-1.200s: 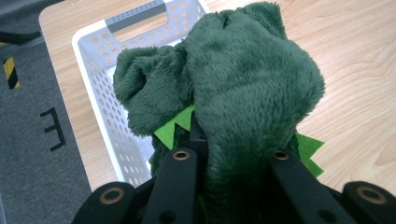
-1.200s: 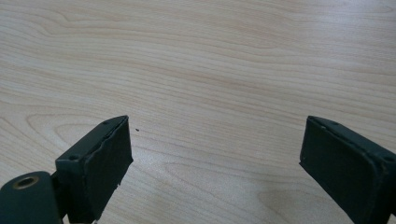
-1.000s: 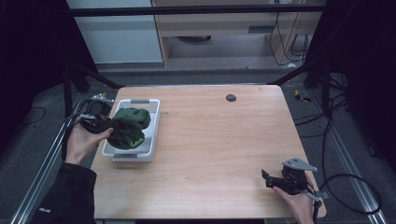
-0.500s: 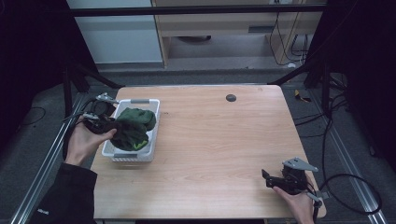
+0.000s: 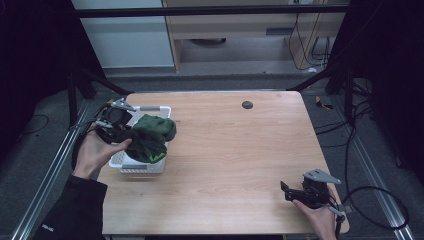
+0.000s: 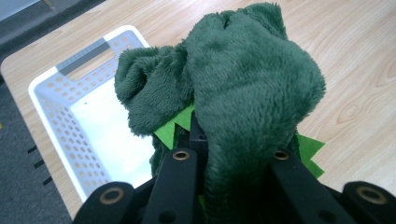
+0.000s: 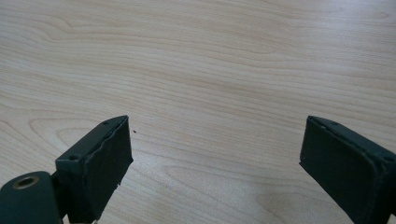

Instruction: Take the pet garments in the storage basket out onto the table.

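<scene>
My left gripper [image 5: 120, 131]: clenched on the fluffy dark green plush toy with bright green felt spikes [image 6: 243, 93], which I hold above the near end of the white perforated plastic basket [image 6: 56, 116]
Hidden: plush swallows my left pads; its face and shape, I can't make out
My right gripper [image 7: 215, 172]: jaws wide apart, nothing between, over the bare light wooden table [image 5: 240, 150]
Writing: small white mark on my dark sleeve [image 5: 48, 227], unreadable

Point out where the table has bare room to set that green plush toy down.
The bare wood between the white basket and the right gripper is free, up to the small dark disc. It is crowded at the basket, where the left gripper holds the green plush toy.
</scene>
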### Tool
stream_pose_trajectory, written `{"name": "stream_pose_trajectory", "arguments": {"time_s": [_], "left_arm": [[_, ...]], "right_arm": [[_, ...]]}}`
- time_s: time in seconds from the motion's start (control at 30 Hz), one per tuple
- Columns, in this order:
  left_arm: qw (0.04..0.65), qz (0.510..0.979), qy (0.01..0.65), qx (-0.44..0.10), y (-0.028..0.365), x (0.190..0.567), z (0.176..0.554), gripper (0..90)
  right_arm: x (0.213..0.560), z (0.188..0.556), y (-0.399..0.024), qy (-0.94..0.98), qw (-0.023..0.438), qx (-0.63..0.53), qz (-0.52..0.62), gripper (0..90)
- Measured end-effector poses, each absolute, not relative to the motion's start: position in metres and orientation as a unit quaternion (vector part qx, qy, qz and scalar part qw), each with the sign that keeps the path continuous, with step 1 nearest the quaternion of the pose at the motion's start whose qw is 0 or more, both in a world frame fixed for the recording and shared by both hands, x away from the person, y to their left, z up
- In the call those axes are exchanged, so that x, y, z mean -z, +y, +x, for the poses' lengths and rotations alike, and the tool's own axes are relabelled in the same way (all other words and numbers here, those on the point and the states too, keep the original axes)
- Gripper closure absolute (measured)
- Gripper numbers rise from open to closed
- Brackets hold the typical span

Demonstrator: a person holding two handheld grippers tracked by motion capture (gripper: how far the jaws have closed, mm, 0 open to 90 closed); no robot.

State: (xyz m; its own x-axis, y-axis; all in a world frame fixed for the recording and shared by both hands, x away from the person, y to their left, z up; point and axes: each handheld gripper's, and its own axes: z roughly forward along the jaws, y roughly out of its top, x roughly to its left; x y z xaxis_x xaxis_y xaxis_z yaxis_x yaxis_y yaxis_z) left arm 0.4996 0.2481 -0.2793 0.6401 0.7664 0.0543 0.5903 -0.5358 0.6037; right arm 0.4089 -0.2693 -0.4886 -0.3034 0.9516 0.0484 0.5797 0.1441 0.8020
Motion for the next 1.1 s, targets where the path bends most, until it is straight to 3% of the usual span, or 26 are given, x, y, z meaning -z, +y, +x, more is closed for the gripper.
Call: {"name": "stream_pose_trajectory", "arguments": {"time_s": [1.1], "left_arm": [[0.274,0.901,0.311,-0.13,0.164,0.288,0.501,80.5]], "right_arm": [[0.487,0.408,-0.27,0.713,0.256,-0.379,0.532,8.7]]}}
